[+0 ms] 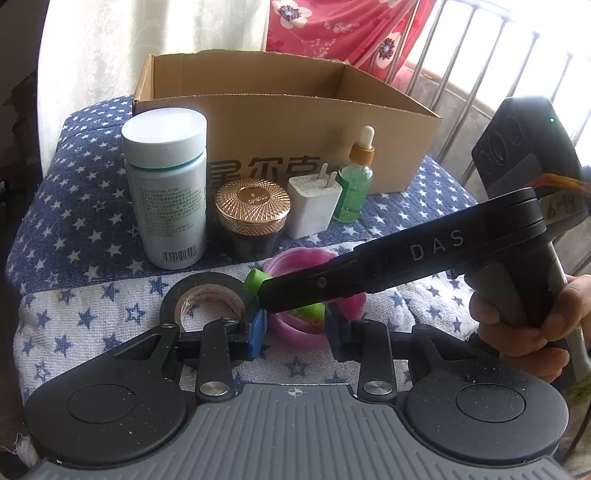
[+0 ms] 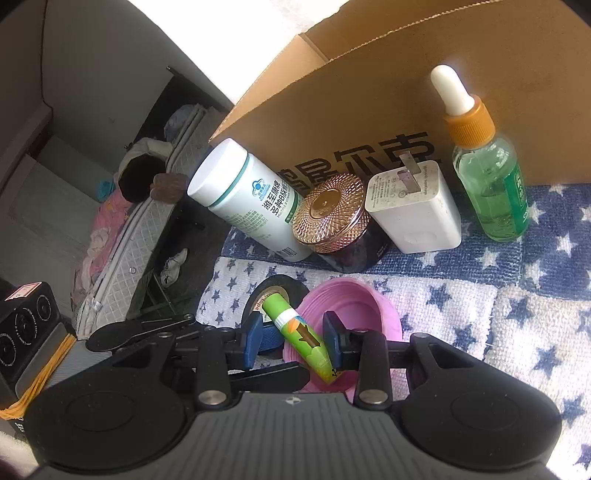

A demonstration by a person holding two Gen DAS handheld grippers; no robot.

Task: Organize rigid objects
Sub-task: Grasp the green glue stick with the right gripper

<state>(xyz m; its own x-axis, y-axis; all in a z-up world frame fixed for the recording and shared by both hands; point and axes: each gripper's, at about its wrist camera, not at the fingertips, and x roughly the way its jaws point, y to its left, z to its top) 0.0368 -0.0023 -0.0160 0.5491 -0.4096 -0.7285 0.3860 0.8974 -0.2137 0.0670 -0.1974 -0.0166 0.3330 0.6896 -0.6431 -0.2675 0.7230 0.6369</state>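
A pink bowl [image 1: 354, 301] [image 2: 354, 302] lies on the star-patterned cloth next to a black tape roll [image 1: 207, 291] [image 2: 284, 286]. My right gripper [image 2: 295, 334] is shut on a green glue stick [image 2: 301, 338] over the bowl; its green cap [image 1: 254, 280] shows in the left wrist view. My left gripper [image 1: 295, 328] is open around the bowl's near rim, under the right gripper. Behind stand a white pill bottle [image 1: 166, 184] [image 2: 251, 201], a gold-lidded jar [image 1: 253, 218] [image 2: 330, 218], a white charger [image 1: 314, 206] [image 2: 415, 210] and a green dropper bottle [image 1: 354, 184] [image 2: 487, 173].
An open cardboard box [image 1: 280, 122] [image 2: 406, 74] stands behind the row of objects. A metal railing [image 1: 498, 74] and red floral fabric [image 1: 332, 26] are at the back right. The cloth-covered surface [image 1: 74, 221] drops off at the left, with bedding [image 2: 122, 236] below.
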